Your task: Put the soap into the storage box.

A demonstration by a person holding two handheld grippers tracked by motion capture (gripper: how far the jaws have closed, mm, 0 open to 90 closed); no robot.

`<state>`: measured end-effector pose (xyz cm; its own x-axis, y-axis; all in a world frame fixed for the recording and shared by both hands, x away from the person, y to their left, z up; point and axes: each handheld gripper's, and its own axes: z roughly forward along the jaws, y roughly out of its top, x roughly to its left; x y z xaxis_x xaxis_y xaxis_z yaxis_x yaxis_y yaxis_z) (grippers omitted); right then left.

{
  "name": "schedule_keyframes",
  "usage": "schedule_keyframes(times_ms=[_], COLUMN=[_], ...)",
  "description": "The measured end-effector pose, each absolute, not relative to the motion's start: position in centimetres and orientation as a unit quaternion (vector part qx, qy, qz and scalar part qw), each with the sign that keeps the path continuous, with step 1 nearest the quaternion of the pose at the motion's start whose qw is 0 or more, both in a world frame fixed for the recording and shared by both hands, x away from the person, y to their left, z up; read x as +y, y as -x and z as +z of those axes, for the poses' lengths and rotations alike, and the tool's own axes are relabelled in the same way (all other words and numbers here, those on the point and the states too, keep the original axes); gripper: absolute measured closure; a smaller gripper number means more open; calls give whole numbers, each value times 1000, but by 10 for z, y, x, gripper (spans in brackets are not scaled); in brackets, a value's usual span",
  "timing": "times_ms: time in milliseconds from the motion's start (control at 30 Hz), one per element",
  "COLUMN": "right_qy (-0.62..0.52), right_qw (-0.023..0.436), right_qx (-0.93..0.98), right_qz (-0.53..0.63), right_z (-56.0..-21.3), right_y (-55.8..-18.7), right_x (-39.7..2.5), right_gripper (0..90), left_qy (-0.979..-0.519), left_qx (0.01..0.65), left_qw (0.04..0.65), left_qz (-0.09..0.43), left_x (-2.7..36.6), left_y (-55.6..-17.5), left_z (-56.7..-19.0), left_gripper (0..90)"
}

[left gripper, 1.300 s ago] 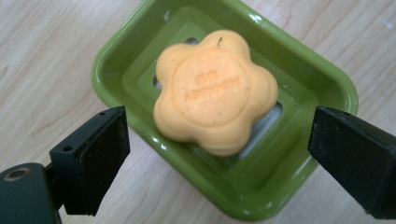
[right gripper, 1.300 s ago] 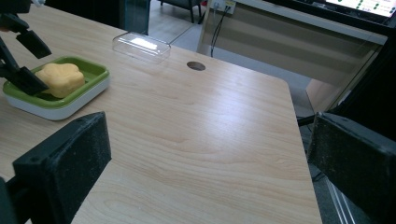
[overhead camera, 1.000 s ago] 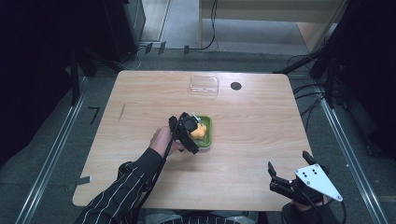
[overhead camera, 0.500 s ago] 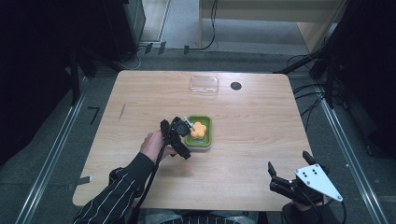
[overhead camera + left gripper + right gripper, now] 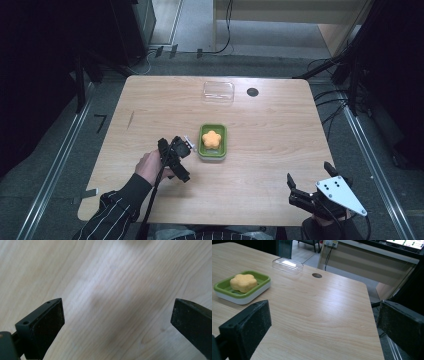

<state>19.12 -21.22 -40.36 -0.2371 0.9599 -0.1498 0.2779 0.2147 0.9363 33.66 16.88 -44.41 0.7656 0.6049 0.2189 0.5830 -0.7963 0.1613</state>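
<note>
high view: your left gripper [image 5: 186, 143] sits just left of the green soap dish [image 5: 212, 155], jaws apart and empty. the orange flower-shaped soap [image 5: 213, 139] lies in the dish, mid-desk [image 5: 270, 145]. your right gripper [image 5: 307, 192] rests at the near right edge, jaws spread, empty.

risk: swinging the left gripper toward the dish could likely nudge it and slide it across the desk, since the two are close.

left gripper view shows bare wood grain between the jaws. right gripper view shows the clear lid [image 5: 287, 264] beyond the dish, well apart from it.
</note>
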Motion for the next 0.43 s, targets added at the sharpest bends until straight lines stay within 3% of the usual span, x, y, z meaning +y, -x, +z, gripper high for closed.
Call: schedule_keyframes(times_ms=[433], right_qy=[-466], right_qw=[405], right_qx=[666], right_qz=[419], right_z=[-404], right_y=[-192], right_x=[-213], right_gripper=[0], left_qy=[-934], left_qx=[320], left_qw=[56], left_qz=[150], left_x=[186], left_y=[-328], left_z=[-444], left_gripper=[0])
